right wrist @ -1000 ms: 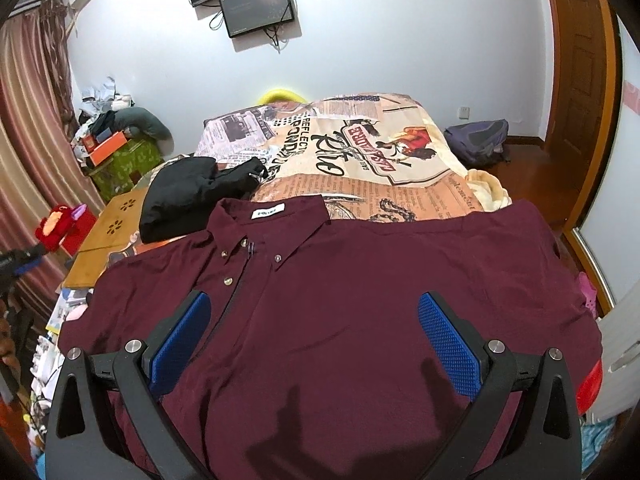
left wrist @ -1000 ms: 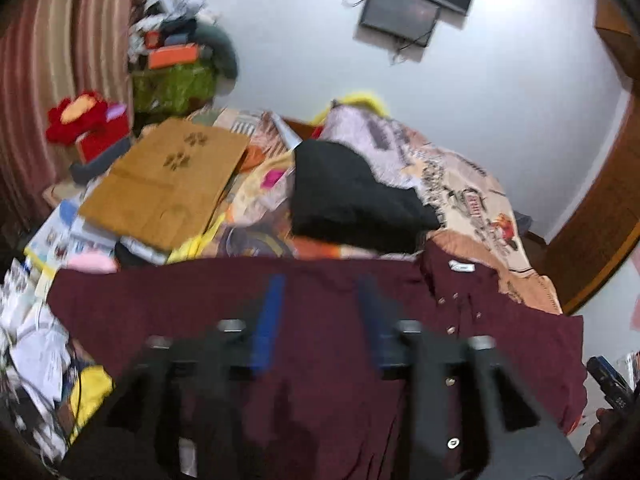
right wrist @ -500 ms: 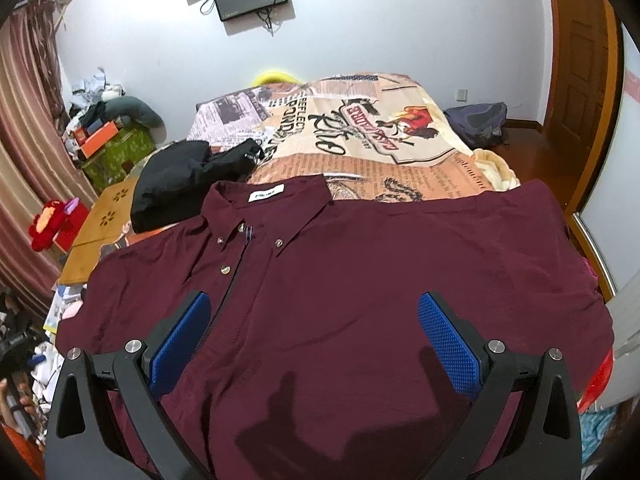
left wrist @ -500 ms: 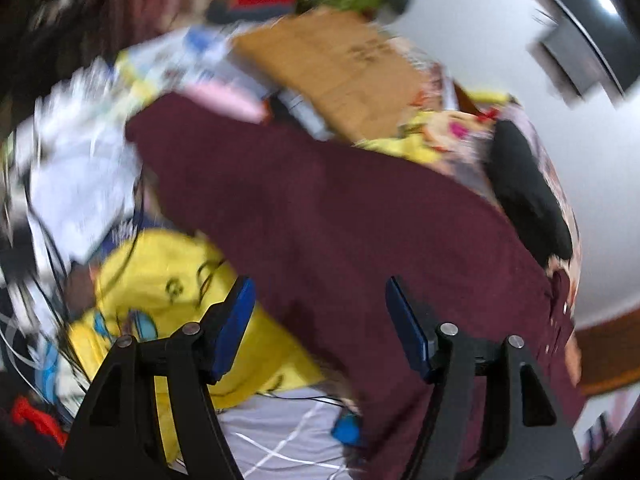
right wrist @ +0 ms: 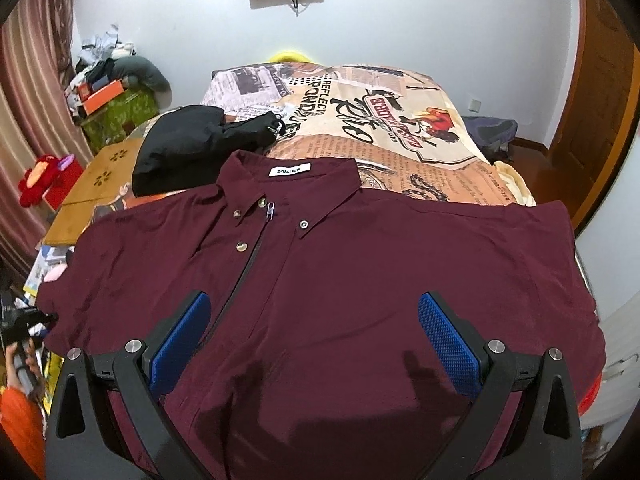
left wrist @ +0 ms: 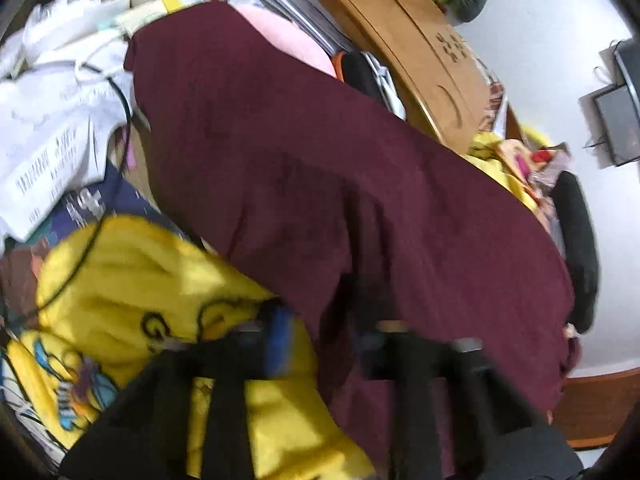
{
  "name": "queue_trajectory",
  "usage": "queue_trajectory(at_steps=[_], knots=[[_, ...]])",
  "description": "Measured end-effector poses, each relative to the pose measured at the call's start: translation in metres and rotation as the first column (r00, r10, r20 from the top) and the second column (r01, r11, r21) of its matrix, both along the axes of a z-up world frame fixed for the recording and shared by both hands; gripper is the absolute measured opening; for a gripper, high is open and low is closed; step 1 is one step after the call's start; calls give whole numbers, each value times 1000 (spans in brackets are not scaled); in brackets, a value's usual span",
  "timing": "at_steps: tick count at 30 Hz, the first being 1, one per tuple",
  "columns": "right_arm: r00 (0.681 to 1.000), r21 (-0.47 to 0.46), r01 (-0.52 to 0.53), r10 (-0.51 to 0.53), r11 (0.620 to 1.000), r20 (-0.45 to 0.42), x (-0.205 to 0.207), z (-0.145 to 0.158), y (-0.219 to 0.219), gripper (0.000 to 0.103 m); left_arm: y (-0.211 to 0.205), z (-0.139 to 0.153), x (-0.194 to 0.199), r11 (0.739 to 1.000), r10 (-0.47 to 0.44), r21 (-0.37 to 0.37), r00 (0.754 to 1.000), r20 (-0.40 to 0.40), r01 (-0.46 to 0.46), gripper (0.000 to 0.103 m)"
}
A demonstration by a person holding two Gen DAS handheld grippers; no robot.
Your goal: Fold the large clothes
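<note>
A maroon button-up shirt (right wrist: 360,280) lies spread front-up on the bed, collar at the far side. My right gripper (right wrist: 314,340) is open and empty, hovering over the shirt's lower front. In the left wrist view the same shirt (left wrist: 320,160) drapes over the bed's left edge. My left gripper (left wrist: 324,336) is blurred; its jaws stand apart at the shirt's hanging side edge, and the cloth covers the right finger, so I cannot tell whether it grips.
A folded black garment (right wrist: 188,152) lies beyond the collar on the printed bedspread (right wrist: 400,120). A yellow cartoon cloth (left wrist: 140,300), papers (left wrist: 48,120) and a cardboard box (left wrist: 420,48) crowd the left side. A wooden door (right wrist: 600,100) stands at the right.
My left gripper has swung from above the shirt down to its left hanging edge and moved closer to the cloth. My right gripper has crept forward over the shirt.
</note>
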State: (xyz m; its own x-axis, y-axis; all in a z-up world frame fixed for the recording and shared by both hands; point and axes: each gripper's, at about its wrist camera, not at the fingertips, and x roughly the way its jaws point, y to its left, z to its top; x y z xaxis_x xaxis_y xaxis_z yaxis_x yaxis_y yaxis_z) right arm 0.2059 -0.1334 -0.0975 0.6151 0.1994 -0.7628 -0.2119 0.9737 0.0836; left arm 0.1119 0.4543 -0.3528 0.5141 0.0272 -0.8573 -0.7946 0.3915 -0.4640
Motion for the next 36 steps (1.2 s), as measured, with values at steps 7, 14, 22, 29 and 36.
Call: queue_trajectory(at_steps=[7, 14, 22, 29, 36], knots=[[1000, -29, 8, -8, 1000, 6, -2, 0, -3, 103, -43, 100, 39, 907, -108, 402, 992, -70, 128, 4], [1000, -30, -2, 3, 1000, 18, -4, 3, -10, 103, -129, 210, 74, 804, -385, 535, 914, 132, 261, 3], [998, -47, -55, 56, 997, 23, -3, 2, -20, 103, -295, 221, 123, 593, -731, 570, 677, 86, 569, 3], [997, -69, -73, 75, 995, 29, -12, -2, -37, 103, -392, 129, 142, 428, -833, 403, 526, -172, 809, 4], [998, -66, -58, 60, 996, 25, -15, -4, -49, 103, -393, 117, 127, 463, -837, 307, 525, -157, 831, 34]])
